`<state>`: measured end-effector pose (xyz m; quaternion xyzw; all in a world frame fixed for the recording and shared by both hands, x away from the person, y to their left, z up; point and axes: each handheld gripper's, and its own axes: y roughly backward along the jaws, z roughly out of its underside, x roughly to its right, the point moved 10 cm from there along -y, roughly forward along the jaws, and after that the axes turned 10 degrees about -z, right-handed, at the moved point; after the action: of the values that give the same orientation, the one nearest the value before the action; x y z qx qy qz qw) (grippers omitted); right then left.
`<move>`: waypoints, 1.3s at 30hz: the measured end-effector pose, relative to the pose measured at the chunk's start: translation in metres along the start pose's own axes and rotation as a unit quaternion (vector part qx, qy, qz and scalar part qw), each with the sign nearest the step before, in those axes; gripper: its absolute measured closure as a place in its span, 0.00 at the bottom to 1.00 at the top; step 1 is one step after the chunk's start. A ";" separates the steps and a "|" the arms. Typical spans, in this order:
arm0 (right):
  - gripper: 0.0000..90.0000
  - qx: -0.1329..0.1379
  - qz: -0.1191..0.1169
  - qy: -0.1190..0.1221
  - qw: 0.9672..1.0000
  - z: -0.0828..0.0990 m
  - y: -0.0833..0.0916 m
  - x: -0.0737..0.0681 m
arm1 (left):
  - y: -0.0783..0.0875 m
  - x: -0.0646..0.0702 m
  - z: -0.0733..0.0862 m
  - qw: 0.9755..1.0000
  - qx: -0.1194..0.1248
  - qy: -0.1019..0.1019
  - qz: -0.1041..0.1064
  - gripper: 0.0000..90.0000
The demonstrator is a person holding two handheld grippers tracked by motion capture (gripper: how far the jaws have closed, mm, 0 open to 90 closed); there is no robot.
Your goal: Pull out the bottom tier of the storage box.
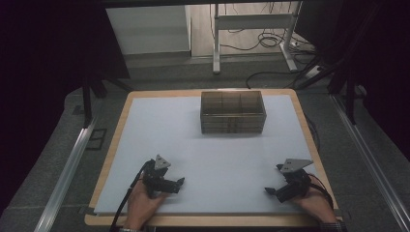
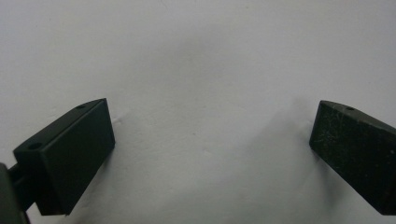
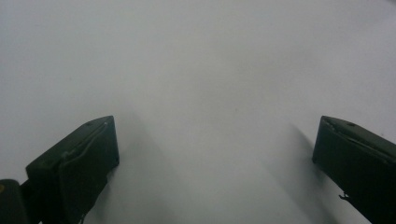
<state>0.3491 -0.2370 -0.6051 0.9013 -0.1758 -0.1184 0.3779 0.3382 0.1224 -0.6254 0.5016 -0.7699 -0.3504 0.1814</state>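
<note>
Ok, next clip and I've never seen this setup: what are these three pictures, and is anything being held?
A person sits at a table covered with a white sheet, holding a hand-held two-jaw tool in each hand. The high view looks down from above: left gripper, right gripper, both near the front edge. A clear box with compartments stands at the far side. The other two pictures come from cameras riding on each gripper, looking along its black jaws at the white sheet. Both stand wide open and hold nothing.

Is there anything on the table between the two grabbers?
No. In the high view, just bare white sheet lies between the left gripper and the right gripper.
</note>
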 end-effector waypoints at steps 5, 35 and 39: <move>0.00 0.001 0.001 -0.001 1.000 0.000 0.000 0.000 | 0.000 0.000 0.000 1.000 0.000 0.001 0.000 0.00; 0.10 -0.005 0.005 -0.003 1.000 -0.004 0.003 -0.001 | 0.000 0.000 0.000 1.000 -0.001 0.000 0.000 0.00; 0.13 -0.006 0.010 0.004 1.000 -0.008 0.003 0.000 | 0.000 0.000 0.000 1.000 -0.001 0.000 0.000 0.00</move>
<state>0.3513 -0.2342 -0.5977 0.8979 -0.1823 -0.1124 0.3846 0.3383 0.1227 -0.6254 0.5012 -0.7698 -0.3511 0.1816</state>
